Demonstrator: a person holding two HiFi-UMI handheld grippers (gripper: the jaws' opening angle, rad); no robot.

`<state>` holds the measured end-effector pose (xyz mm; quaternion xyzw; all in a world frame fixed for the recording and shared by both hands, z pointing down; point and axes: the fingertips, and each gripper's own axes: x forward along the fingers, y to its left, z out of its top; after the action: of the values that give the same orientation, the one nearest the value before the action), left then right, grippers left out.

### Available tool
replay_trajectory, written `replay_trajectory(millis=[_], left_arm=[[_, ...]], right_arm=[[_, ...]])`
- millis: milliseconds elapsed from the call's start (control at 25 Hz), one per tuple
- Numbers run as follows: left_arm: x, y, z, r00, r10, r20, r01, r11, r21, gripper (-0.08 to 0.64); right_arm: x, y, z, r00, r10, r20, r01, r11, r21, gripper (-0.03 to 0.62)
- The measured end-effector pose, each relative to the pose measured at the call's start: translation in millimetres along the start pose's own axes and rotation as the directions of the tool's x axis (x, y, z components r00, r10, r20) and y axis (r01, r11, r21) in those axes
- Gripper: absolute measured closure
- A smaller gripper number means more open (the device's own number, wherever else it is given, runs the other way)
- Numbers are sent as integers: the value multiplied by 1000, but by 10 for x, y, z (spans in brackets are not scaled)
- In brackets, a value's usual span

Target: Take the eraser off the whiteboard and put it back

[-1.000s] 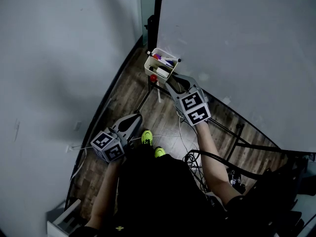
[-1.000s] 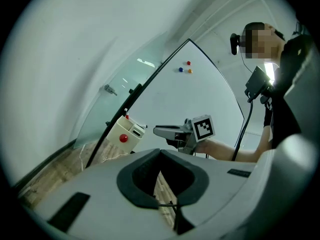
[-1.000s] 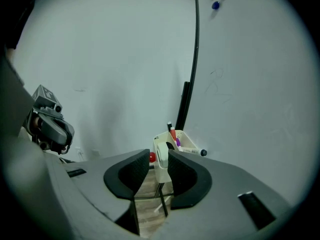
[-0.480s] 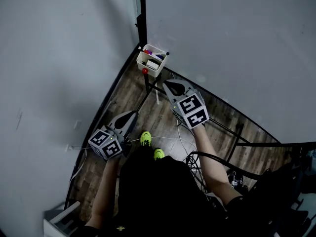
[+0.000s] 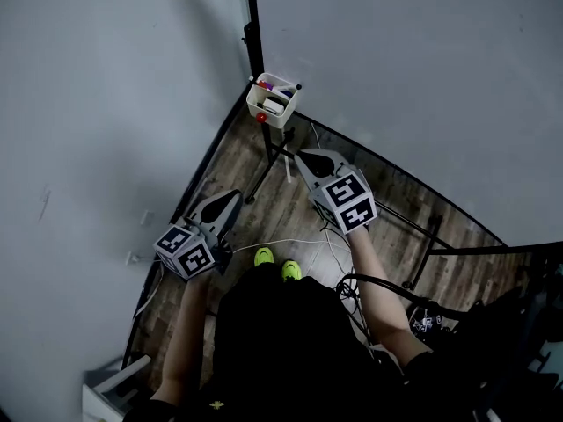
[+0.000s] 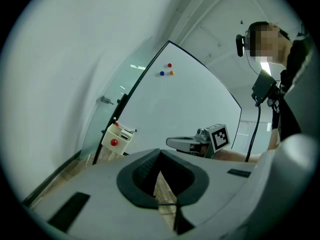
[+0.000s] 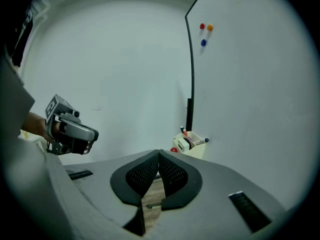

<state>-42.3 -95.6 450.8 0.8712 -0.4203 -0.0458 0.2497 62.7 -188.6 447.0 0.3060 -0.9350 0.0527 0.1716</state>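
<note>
The eraser [image 5: 272, 105] is a small white block lying in a cream holder [image 5: 260, 111] at the lower left corner of the whiteboard [image 5: 422, 77]; the right gripper view shows the eraser [image 7: 186, 143] among markers. My right gripper [image 5: 303, 158] is shut and empty, pointing at the holder from a short way off. Lower left, my left gripper [image 5: 230, 198] hangs over the floor with its jaws together, holding nothing. In the left gripper view the right gripper [image 6: 171, 142] sits to the right of the holder [image 6: 116, 138].
A grey wall [image 5: 106, 104] closes in on the left. The whiteboard's black stand legs [image 5: 264, 165] and loose cables [image 5: 330, 253] cross the wooden floor. Three small magnets [image 7: 204, 32] stick high on the board. A white box [image 5: 110, 383] stands at lower left.
The right gripper has drawn back from the holder and its jaws have closed with nothing in them. The left gripper has also shifted back and slightly up.
</note>
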Motion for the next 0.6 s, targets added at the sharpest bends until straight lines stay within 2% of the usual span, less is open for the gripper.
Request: replay_trajectory(millis=[280,600], left_arm=[[-90,-64,79,999,-42,16,42,999,24,543],[-587,-102,-48,997,-75,5,75,997,8,543]], right_arm=[[-125,217,-39,1000,-14,7,14,1000,23,594],[-252,740,-160,999,-48,-12,48,997,63,594]])
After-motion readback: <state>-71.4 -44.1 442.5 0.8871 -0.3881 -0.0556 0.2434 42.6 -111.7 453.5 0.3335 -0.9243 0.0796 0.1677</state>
